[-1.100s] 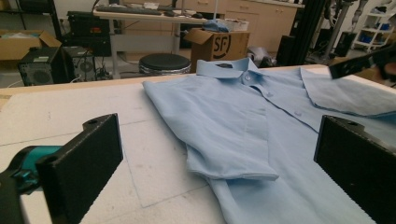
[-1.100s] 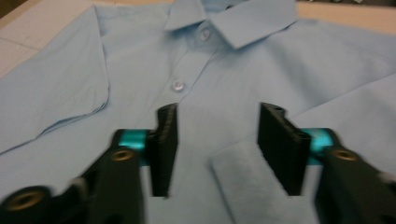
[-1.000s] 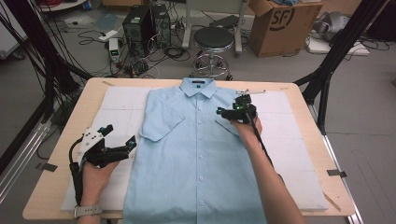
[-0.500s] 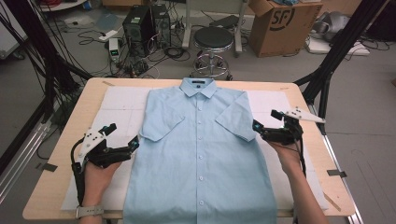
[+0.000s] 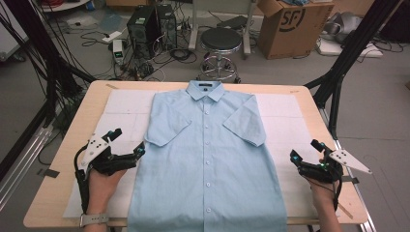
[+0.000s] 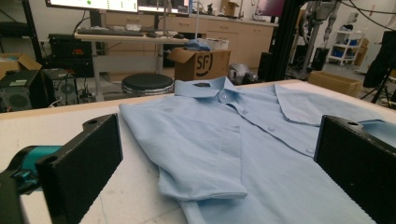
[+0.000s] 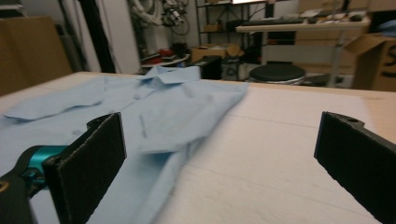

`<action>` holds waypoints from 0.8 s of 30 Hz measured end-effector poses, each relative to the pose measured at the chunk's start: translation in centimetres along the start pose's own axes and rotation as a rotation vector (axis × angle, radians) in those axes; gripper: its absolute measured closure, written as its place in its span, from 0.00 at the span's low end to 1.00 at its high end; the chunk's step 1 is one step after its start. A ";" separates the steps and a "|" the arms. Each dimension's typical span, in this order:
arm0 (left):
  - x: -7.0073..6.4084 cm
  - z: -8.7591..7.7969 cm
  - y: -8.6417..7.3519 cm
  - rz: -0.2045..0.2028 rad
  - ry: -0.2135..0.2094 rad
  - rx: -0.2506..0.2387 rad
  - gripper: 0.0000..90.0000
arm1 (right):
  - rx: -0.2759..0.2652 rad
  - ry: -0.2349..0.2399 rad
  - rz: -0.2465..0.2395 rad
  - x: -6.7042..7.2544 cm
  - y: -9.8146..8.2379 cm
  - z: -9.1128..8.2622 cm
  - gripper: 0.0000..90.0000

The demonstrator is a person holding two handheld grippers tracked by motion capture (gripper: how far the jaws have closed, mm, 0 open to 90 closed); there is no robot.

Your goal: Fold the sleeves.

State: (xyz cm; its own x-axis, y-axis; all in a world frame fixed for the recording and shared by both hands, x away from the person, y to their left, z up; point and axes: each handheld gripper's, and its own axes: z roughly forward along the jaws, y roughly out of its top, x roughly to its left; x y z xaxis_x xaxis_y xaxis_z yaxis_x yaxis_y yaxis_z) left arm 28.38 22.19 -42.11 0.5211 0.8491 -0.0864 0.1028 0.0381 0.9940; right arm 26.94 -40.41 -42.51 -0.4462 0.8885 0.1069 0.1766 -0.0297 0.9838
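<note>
Shirt (image 5: 208,159): we lose its hem below the bottom edge of the high view, between the two grippers. In the right gripper view the cloth (image 7: 154,126) nearest that gripper's jaws is smeared by blur, so we read no buttons there. In the left gripper view the shirt (image 6: 243,154) runs behind the jaw at the right and off the bottom edge; its far sleeve is cut at the right edge.
</note>
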 end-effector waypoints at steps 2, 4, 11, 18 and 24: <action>0.0 0.1 -0.1 -0.001 -0.002 0.002 0.02 | -0.014 -0.029 -0.025 -0.1 -0.1 -0.7 0.01; 0.0 0.2 -0.1 -0.001 -0.004 0.005 0.02 | -0.021 -0.050 -0.034 -0.2 -0.3 -0.8 0.01; 0.2 0.3 -0.2 -0.009 0.004 0.013 0.02 | 0.002 -0.068 -0.043 -0.1 -0.5 -0.7 0.01; 0.5 0.7 -0.3 -0.025 0.025 0.022 0.02 | -0.006 -0.075 -0.014 -0.3 -0.6 -1.0 0.01; 0.9 1.6 -0.7 -0.033 0.052 0.061 0.02 | -0.008 -0.073 -0.020 -0.2 -0.5 -0.5 0.01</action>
State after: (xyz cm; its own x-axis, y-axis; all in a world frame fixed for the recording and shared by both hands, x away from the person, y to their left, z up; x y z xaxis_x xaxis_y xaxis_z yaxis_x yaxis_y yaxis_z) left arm 30.10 22.08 -42.95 0.4722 0.8741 -0.1142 0.1716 0.0358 0.9845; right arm 26.46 -40.77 -42.91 -0.3841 0.9201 0.0764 0.1614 -0.0145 0.9868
